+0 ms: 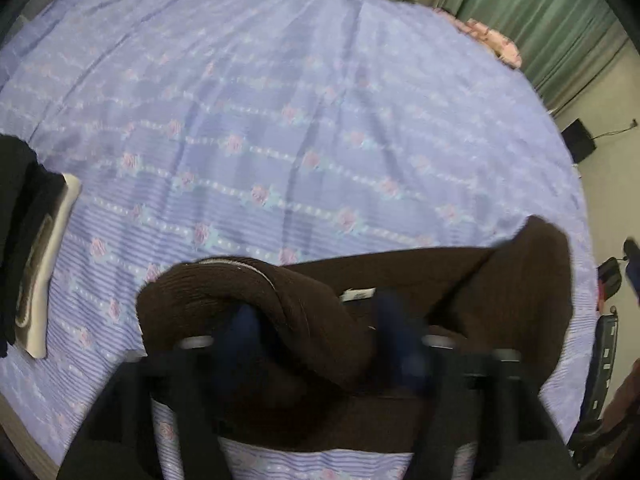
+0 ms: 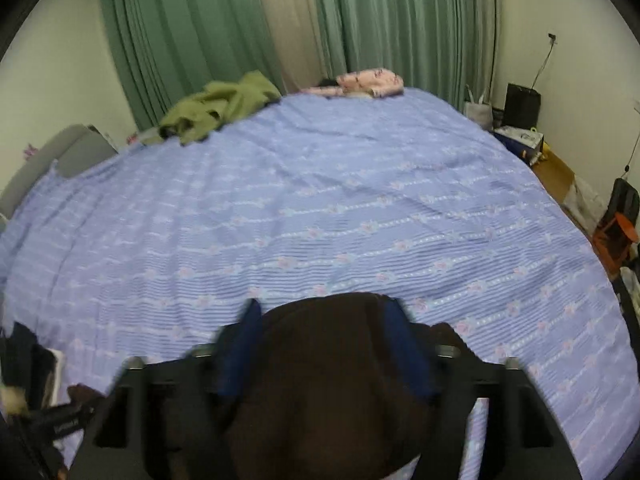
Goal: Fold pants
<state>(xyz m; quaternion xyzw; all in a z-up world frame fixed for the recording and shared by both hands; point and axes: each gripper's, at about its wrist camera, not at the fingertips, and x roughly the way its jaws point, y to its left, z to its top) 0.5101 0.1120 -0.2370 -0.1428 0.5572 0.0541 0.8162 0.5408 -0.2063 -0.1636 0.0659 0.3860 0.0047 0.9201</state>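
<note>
Pants [image 1: 420, 276], dark brown, are held bunched above the near edge of the bedsheet [image 1: 280, 120]. Fabric is pinched by the left gripper [image 1: 316, 320] and by the right gripper [image 2: 324, 320]; the bed lies ahead of both, neither judged nearer.

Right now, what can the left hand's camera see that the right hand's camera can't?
Only the left wrist view shows a small white tag on the brown pants and a folded black and cream cloth lying flat at the bed's left side. Only the right wrist view shows the black bag by the wall and the orange thing on the floor. Both show the purple flowered sheet, green curtains, olive garment, pink bundle, and brown fabric between blue fingers.
</note>
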